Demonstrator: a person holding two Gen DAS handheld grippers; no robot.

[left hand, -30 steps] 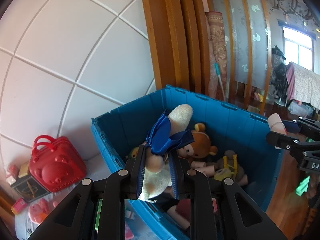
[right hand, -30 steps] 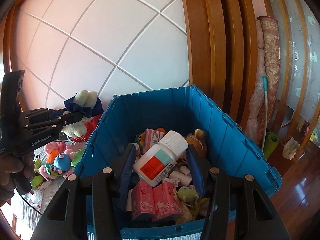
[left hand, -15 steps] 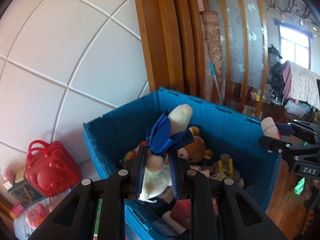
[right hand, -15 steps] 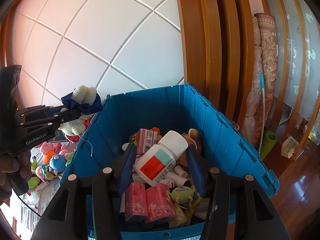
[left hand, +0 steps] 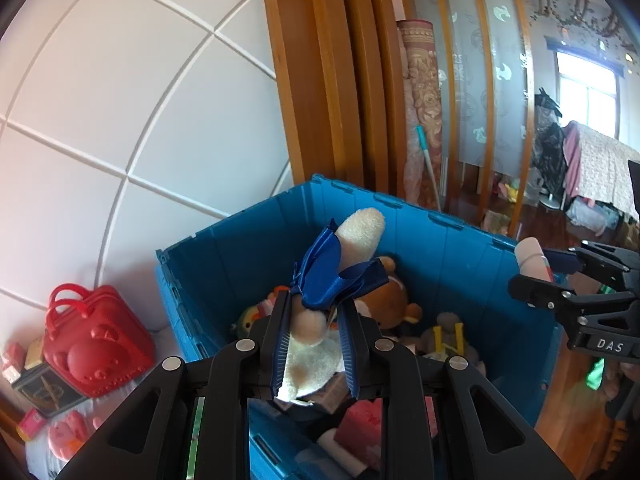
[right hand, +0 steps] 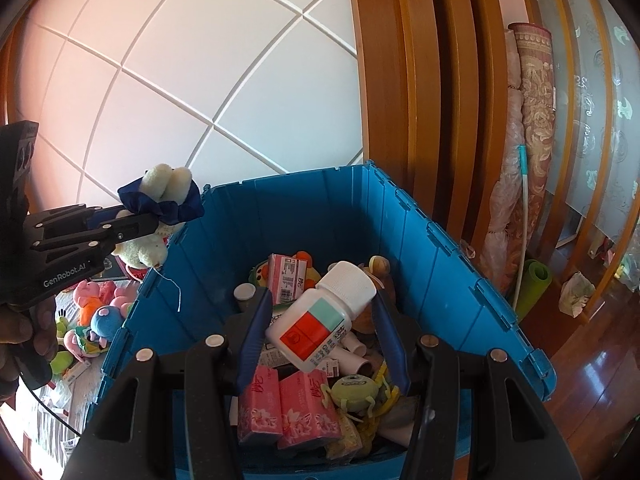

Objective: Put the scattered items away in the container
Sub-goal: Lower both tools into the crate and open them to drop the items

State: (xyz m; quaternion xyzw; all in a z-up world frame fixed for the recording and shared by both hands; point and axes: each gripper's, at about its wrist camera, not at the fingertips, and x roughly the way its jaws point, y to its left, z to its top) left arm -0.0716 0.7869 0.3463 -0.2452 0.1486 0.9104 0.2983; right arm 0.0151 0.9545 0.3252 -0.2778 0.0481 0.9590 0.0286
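My left gripper [left hand: 314,304] is shut on a white plush toy with a blue ribbon [left hand: 320,320], held over the near left rim of the blue crate [left hand: 224,248]. The right wrist view shows that same plush toy [right hand: 160,196] above the crate's left wall [right hand: 168,264], with the left gripper [right hand: 132,216] gripping it. My right gripper [right hand: 320,304] is shut on a white pill bottle [right hand: 320,316] with a red and teal label, held above the crate's contents. In the left wrist view the bottle's cap [left hand: 528,258] shows at the right, in the right gripper [left hand: 548,268].
The crate holds a brown bear plush [left hand: 384,300], pink tissue packs [right hand: 288,404], a green monster toy [right hand: 352,388] and several small items. A red bear bag [left hand: 92,340] and plush toys [right hand: 96,312] lie left of the crate. Wooden door frame [right hand: 408,80] and rolled mats [right hand: 532,160] stand behind.
The left gripper with the plush toy has moved toward and over the crate's left rim; the crate fills more of its view. The right gripper and bottle stay nearly still.
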